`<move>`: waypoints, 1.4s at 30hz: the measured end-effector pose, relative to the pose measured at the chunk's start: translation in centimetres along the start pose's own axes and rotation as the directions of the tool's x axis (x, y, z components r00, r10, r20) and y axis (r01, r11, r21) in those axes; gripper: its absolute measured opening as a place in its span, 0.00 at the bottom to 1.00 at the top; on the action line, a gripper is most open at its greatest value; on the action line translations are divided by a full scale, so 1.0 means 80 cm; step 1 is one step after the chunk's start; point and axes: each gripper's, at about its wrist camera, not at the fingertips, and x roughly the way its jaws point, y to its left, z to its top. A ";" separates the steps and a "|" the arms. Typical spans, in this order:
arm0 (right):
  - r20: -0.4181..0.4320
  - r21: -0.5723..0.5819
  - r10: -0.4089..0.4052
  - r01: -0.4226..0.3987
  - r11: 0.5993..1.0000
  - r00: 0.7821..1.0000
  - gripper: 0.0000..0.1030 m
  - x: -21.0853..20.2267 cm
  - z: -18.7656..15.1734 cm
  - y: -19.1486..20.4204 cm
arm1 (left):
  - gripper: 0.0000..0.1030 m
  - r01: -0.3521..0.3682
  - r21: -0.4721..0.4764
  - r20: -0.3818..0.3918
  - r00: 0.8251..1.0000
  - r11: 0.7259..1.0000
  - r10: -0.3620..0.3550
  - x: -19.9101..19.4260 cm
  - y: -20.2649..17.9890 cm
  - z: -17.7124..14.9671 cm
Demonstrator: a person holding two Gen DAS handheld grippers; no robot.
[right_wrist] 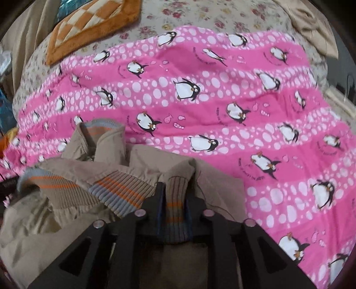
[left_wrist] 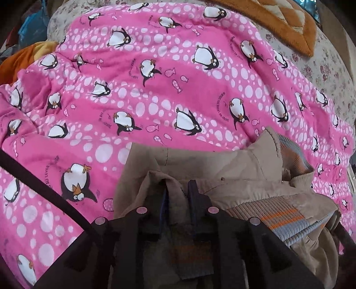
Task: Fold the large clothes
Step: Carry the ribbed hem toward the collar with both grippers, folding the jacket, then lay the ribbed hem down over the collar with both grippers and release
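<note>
- On the bed, in the left wrist view, a beige jacket (left_wrist: 233,175) lies bunched on a pink penguin blanket (left_wrist: 155,89).
- The left tool (left_wrist: 178,189) is clenched on a fold of the jacket's beige cloth.
- A checked orange cushion (left_wrist: 278,20) rests on the floral bedsheet (left_wrist: 322,66) beyond the blanket.
- In the right wrist view, the jacket (right_wrist: 66,169) sits low and left on the blanket (right_wrist: 222,100).
- The right tool (right_wrist: 176,200) has the jacket's striped ribbed cuff (right_wrist: 176,204) between its fingers; whether they press it cannot be told.
- The cushion (right_wrist: 89,26) lies at upper left on the bedsheet (right_wrist: 200,17).
</note>
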 end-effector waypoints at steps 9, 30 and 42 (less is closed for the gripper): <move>0.084 0.089 0.134 -0.141 0.986 0.987 0.40 -0.071 0.013 -0.020 | 0.31 0.012 -0.104 0.066 0.998 0.995 -0.005 -0.056 0.034 0.013; -0.131 -0.034 0.160 -0.166 0.986 0.978 0.21 -0.015 0.017 0.018 | 0.02 0.200 0.215 -0.038 0.980 0.956 -0.197 -0.039 -0.078 0.006; -0.085 0.144 0.098 -0.086 0.986 0.992 0.15 0.086 0.050 -0.035 | 0.02 0.101 -0.087 0.020 0.995 0.991 -0.099 0.034 0.016 0.050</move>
